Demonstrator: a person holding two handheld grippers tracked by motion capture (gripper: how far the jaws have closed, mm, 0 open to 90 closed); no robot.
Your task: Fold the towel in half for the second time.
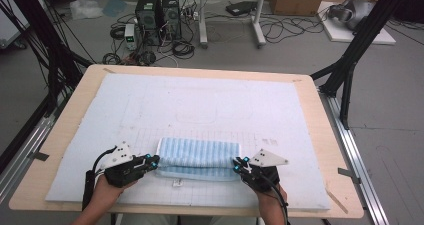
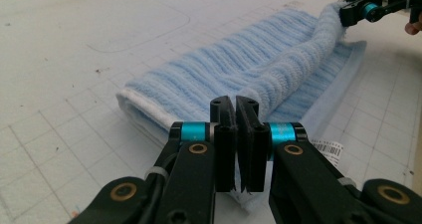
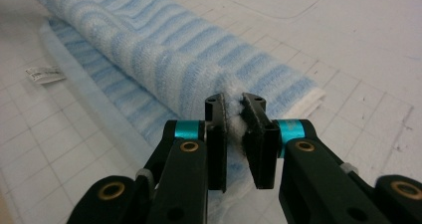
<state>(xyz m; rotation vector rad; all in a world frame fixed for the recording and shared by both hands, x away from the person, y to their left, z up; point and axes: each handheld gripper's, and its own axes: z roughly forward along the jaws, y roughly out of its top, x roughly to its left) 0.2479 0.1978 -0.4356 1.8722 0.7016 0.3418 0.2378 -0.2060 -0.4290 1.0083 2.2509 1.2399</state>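
Note:
A light blue striped towel (image 1: 199, 156) lies folded on the white foam mat (image 1: 200, 105) near the front of the table. My left gripper (image 1: 155, 161) is shut on the towel's (image 2: 239, 74) near left corner, its jaws pinched together on the cloth. At the other end my right gripper (image 1: 236, 165) is shut on the right corner, with white terry squeezed between its jaws in the right gripper view (image 3: 234, 115). The held edge of the towel (image 3: 164, 50) hangs slightly raised between the two grippers, above the layer that lies flat. A white label (image 1: 177, 183) sticks out at the front.
The mat covers most of a wooden table (image 1: 320, 135) and carries a faint printed grid. Beyond the far edge stand computer towers (image 1: 157, 15), cables and black frame legs (image 1: 350, 60) on the floor. Bare mat stretches behind the towel.

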